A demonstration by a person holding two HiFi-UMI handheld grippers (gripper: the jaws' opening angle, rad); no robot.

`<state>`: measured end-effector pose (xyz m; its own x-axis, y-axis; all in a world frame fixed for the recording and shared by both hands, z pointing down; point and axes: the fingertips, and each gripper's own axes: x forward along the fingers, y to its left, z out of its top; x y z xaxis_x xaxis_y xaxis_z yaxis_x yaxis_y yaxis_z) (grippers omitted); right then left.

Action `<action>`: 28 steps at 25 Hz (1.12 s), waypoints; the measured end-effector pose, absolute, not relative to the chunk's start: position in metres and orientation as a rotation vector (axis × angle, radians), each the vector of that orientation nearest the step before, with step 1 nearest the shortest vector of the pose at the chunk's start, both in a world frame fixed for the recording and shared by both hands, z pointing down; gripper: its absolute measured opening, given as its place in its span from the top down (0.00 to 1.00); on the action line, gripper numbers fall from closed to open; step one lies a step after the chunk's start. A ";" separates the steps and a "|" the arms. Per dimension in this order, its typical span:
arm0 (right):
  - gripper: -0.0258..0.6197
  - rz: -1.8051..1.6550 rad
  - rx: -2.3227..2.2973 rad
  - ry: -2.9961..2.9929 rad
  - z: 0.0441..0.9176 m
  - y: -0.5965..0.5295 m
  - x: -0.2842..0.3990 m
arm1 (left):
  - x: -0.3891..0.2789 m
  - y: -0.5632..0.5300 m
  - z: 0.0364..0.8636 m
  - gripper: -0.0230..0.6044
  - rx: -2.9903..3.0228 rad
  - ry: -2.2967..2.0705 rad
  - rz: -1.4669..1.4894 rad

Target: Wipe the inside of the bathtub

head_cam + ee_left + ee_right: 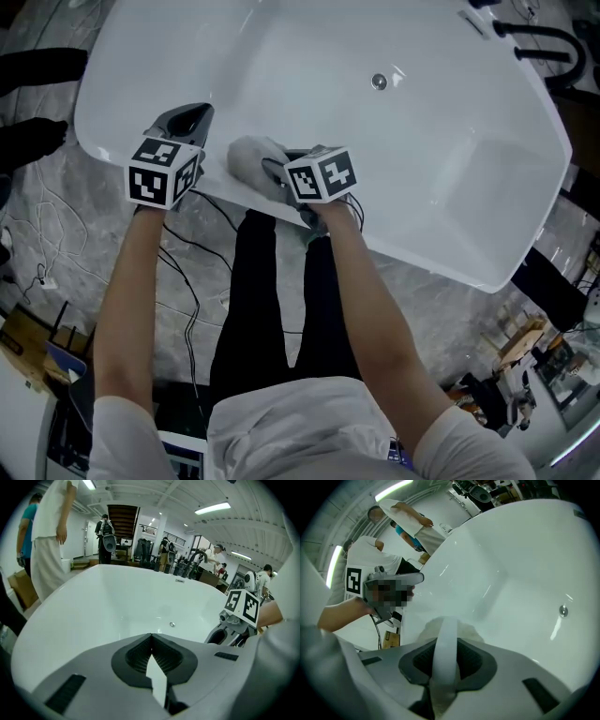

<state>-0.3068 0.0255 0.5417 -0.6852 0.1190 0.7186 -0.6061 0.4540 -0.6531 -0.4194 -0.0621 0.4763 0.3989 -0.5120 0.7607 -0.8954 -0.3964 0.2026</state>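
Note:
The white bathtub [441,169] fills the top of the head view, its drain [379,82] in the middle of the basin. My right gripper [274,170] is shut on a grey-white cloth [249,156] that rests on the tub's near rim. In the right gripper view a strip of that cloth [446,637] runs between the jaws of the right gripper [444,657], with the drain [564,611] off to the right. My left gripper [193,117] hovers over the rim just left of the cloth. Its jaws meet with nothing in them, and this left gripper [151,654] points at the tub's inner wall [112,602].
A black faucet [545,41] stands at the tub's far right end. Cables [190,302] trail over the marble floor by my legs. Several people [51,536] stand beyond the tub's far side. Equipment clutter [525,375] sits at the lower right.

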 end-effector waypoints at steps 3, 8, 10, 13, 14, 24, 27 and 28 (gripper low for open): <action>0.81 1.298 0.367 -2.027 0.541 0.023 -0.325 | -0.434 -0.065 0.476 0.96 2.040 -1.221 0.812; 0.81 1.340 0.294 -2.102 0.538 0.016 -0.358 | -0.462 -0.070 0.476 0.96 2.016 -1.265 0.801; 0.81 1.352 0.263 -2.126 0.536 0.014 -0.370 | -0.473 -0.070 0.477 0.96 2.006 -1.276 0.798; 0.81 1.369 0.215 -2.162 0.535 0.012 -0.387 | -0.491 -0.070 0.478 0.96 1.993 -1.296 0.804; 0.81 1.373 0.199 -2.173 0.534 0.012 -0.391 | -0.497 -0.070 0.477 0.96 1.988 -1.303 0.805; 0.81 1.359 0.043 -2.261 0.525 0.003 -0.449 | -0.561 -0.077 0.469 0.96 1.914 -1.422 0.740; 0.81 1.352 0.010 -2.274 0.524 -0.002 -0.469 | -0.580 -0.080 0.466 0.96 1.888 -1.469 0.715; 0.81 1.350 0.002 -2.280 0.523 -0.003 -0.476 | -0.586 -0.081 0.465 0.96 1.883 -1.485 0.710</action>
<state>-0.4757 -0.0033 0.5230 -0.8817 0.2390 0.4069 -0.2419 0.5114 -0.8246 -0.5860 -0.0808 0.4652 0.2195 -0.6357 0.7401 -0.9752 -0.1663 0.1464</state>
